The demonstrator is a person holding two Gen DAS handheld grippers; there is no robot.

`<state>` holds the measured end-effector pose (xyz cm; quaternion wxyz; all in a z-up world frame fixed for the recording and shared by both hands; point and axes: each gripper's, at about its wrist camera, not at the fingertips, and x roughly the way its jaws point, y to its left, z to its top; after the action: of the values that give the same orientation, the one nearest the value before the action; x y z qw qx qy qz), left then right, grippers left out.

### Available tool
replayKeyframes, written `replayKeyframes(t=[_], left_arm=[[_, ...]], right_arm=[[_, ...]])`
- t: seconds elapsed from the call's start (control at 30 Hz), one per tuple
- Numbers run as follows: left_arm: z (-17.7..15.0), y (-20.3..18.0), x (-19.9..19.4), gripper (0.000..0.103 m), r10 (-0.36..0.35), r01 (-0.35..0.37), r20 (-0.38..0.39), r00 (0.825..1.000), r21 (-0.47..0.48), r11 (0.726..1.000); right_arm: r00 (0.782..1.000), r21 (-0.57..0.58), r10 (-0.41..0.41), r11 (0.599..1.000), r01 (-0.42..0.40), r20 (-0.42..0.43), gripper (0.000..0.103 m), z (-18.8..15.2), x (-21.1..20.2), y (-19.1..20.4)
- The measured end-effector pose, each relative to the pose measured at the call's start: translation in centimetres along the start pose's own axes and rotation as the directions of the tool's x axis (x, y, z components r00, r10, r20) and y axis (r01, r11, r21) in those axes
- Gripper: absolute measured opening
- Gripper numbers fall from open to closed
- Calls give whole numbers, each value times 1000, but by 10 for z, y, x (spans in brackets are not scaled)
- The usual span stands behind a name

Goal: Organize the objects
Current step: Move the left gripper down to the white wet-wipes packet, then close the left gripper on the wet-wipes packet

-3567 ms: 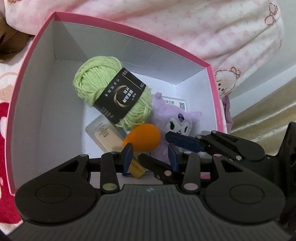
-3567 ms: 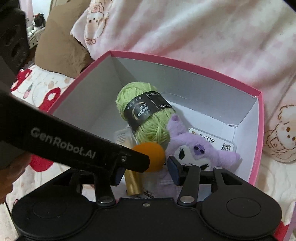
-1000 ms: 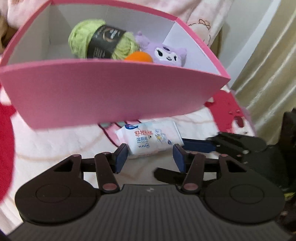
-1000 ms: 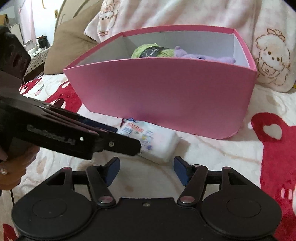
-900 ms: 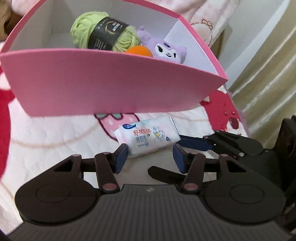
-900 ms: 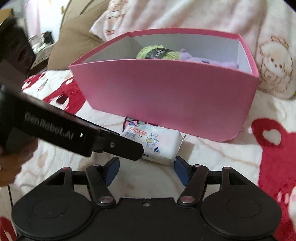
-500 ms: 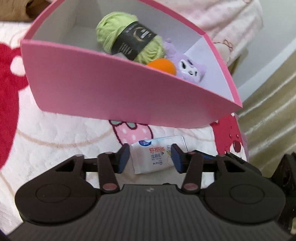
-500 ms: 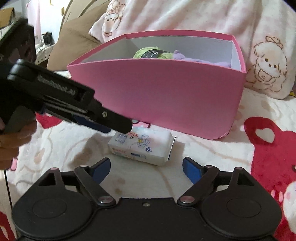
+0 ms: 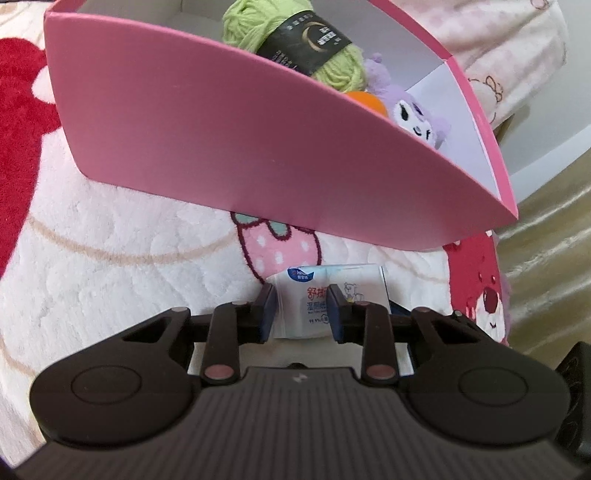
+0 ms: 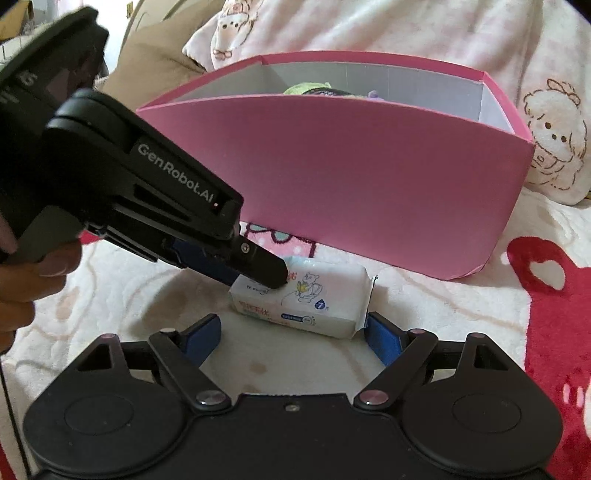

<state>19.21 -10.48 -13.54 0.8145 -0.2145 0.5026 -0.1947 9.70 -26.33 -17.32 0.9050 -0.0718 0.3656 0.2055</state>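
Jaws of left gripper [image 9: 301, 309] clamp the wet wipes pack [image 10: 306, 295]; right gripper [image 10: 291, 334] spread wide around it, pink box [image 10: 369, 184] just behind.

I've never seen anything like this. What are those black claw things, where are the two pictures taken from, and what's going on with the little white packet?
There is no robot here: a person holds a two-finger gripper in each hand, and each gripper carries a camera looking out along its fingers. So one picture is from the left gripper, the other from the right gripper; the black shapes at the bottom are each gripper's own body.

Everything sits on a plush blanket. The pink box already holds green yarn, an orange ball and a purple plush toy. In front of it lies a pack of wipes.

The left gripper has just closed on one end of the pack, which the right view shows from the side. The right gripper stands open and holds nothing.
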Motion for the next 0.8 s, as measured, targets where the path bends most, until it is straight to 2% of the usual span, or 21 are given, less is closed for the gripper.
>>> replayKeyframes(t=[0.1,0.17,0.23,0.4,0.53,0.67,0.8], left_arm=[[-7,-4,-7,29,-12,12,40,999,-9,1000],[-9,-6,-14,28,4,-4,42,999,0,1000],[-11,-8,-22,28,-10,10,38,999,-12,1000],[-14,-18,-50,29,1,-1,58,998,-3,1000],[-16,-31,-72,29,34,-36,39,999,54,998],[-20,-32,-88,29,44,-45,22,999,47,998],[-26,-33,-103,29,41,-43,37,998,41,998]], right_arm=[[1000,-26,-17,1000,17,14,88,-1,-7,8],[1000,-30,-16,999,16,-4,83,1,-12,10],[1000,-7,-22,1000,21,-14,82,5,-18,9],[1000,-5,-11,1000,11,3,78,19,-43,14],[1000,-19,8,1000,-8,-22,72,26,-60,21],[998,-19,25,999,-26,-52,70,36,-70,27],[995,12,74,997,-73,-71,70,43,-82,29]])
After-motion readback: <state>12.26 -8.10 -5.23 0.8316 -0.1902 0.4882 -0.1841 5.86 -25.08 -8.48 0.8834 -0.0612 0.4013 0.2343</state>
